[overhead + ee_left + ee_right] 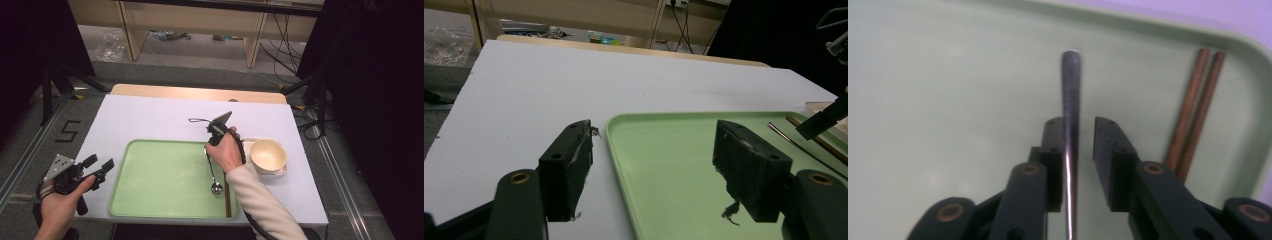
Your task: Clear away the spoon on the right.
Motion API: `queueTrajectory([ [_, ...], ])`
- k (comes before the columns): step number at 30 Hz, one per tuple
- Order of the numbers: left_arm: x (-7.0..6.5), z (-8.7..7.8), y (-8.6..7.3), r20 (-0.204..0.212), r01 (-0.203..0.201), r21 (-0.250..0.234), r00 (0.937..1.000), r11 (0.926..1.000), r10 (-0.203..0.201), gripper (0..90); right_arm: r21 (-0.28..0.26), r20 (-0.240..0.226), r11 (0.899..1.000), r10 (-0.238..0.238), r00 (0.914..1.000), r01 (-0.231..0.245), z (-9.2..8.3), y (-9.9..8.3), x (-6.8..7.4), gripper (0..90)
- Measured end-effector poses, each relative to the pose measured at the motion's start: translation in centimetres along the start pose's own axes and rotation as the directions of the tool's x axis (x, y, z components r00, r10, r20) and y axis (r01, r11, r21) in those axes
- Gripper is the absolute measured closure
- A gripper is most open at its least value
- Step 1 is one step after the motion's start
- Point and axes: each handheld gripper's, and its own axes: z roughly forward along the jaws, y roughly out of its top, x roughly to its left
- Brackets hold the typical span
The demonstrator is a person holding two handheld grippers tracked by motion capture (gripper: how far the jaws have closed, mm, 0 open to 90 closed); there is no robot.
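Spoon lies on my green tray, its handle running up between the right gripper jaws; those jaws stand a little apart, the handle against the left one with a clear gap to the other, so nothing is clamped. Two brown chopsticks lie on the tray just off the right jaw. My left gripper hangs with jaws wide apart and empty, one over the white bench, one over the tray's corner.

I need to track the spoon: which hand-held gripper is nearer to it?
Right. The right hand-held gripper stands over the spoon, handle between its parted jaws; the left hand-held gripper waits beyond the green tray's far side.
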Motion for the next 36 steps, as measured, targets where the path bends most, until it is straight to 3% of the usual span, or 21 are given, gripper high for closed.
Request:
queueTrajectory([
  [2,0.0,0.0,0.0,0.000,0.001,0.001,1.0000,1.0000,-0.001,32.1,-0.018,-0.024,0.998,-0.067,0.9974,0.067,0.3,0.0,0.0,88.3],
  [5,0.0,0.0,0.0,-0.001,0.001,0.000,1.0000,1.0000,-0.001,32.1,0.031,-0.027,0.999,-0.030,0.9992,0.031,0.5,-0.2,0.8,90.0],
  [6,0.0,0.0,0.0,0.000,0.002,0.001,1.0000,1.0000,-0.002,32.1,0.022,-0.030,0.997,-0.073,0.9969,0.073,0.8,-0.2,0.6,90.0],
  [7,0.0,0.0,0.0,0.000,0.001,0.001,1.0000,1.0000,-0.001,32.1,-0.002,-0.018,0.997,-0.081,0.9965,0.081,1.2,-0.3,0.7,90.0],
  [8,0.0,0.0,0.0,0.000,0.000,0.000,1.0000,1.0000,0.000,32.1,0.019,-0.012,0.995,-0.103,0.9946,0.103,1.2,-0.3,0.7,90.0],
  [11,0.0,0.0,0.0,0.000,0.001,0.001,1.0000,1.0000,-0.001,32.1,0.027,-0.010,0.994,-0.102,0.9948,0.102,1.7,-0.4,0.8,90.0],
  [12,0.0,0.0,0.0,0.000,0.002,0.001,1.0000,1.0000,-0.002,32.1,0.047,-0.014,0.998,-0.042,0.9990,0.043,1.7,-0.4,1.1,90.0],
  [14,0.0,0.0,0.0,0.000,0.002,0.000,1.0000,1.0000,-0.002,32.1,0.034,-0.008,0.992,-0.118,0.9930,0.118,1.9,-0.3,0.5,90.0],
  [15,0.0,0.0,0.0,0.000,0.000,0.000,1.0000,1.0000,0.000,32.1,0.030,-0.011,0.992,-0.123,0.9924,0.123,1.9,-0.2,0.5,90.0],
  [16,0.0,0.0,0.0,0.001,0.000,0.001,1.0000,1.0000,0.000,32.1,0.038,0.003,0.995,-0.088,0.9962,0.087,1.8,-0.3,0.6,90.0],
  [20,0.0,0.0,0.0,0.000,0.001,-0.001,1.0000,1.0000,-0.001,32.1,0.038,0.006,0.995,-0.089,0.9960,0.089,1.7,-0.1,0.1,90.0],
  [21,0.0,0.0,0.0,-0.001,0.001,-0.001,1.0000,1.0000,-0.001,32.1,0.062,0.014,0.997,-0.042,0.9990,0.041,1.5,-0.2,0.3,90.0],
  [23,0.0,0.0,0.0,0.000,-0.001,0.000,1.0000,1.0000,0.001,32.1,0.030,0.020,0.997,-0.071,0.9973,0.070,1.7,-0.1,-0.2,90.0],
  [24,0.0,0.0,0.0,0.001,0.001,0.000,1.0000,1.0000,-0.001,32.1,0.066,0.016,0.998,-0.026,0.9995,0.025,1.4,0.0,0.0,90.0],
  [25,0.0,0.0,0.0,0.001,0.001,0.000,1.0000,1.0000,-0.001,32.1,0.061,0.014,0.998,-0.035,0.9993,0.034,1.5,0.0,-0.2,90.0],
  [26,0.0,0.0,0.0,0.000,0.001,-0.001,1.0000,1.0000,-0.001,32.1,0.030,0.021,0.997,-0.076,0.9969,0.075,1.7,0.0,-0.5,90.0],
  [29,0.0,0.0,0.0,0.000,0.002,0.000,1.0000,1.0000,-0.002,32.1,0.045,0.016,0.997,-0.057,0.9982,0.057,1.5,0.1,-0.7,90.0],
  [30,0.0,0.0,0.0,-0.001,0.001,0.000,1.0000,1.0000,-0.001,32.1,0.059,0.015,0.998,-0.005,0.9999,0.004,1.5,0.0,-0.4,90.0],
  [31,0.0,0.0,0.0,0.000,0.001,-0.001,1.0000,1.0000,-0.001,32.1,0.068,0.022,0.997,-0.027,0.9994,0.025,1.4,0.0,-0.6,90.0],
  [34,0.0,0.0,0.0,0.001,0.002,0.000,1.0000,1.0000,-0.002,32.1,0.083,0.017,0.997,0.005,0.9998,-0.007,1.3,0.1,-0.5,90.0],
  [36,0.0,0.0,0.0,0.000,0.002,0.000,1.0000,1.0000,-0.002,32.1,0.074,0.023,0.997,-0.021,0.9995,0.020,1.3,0.1,-0.6,89.7],
])
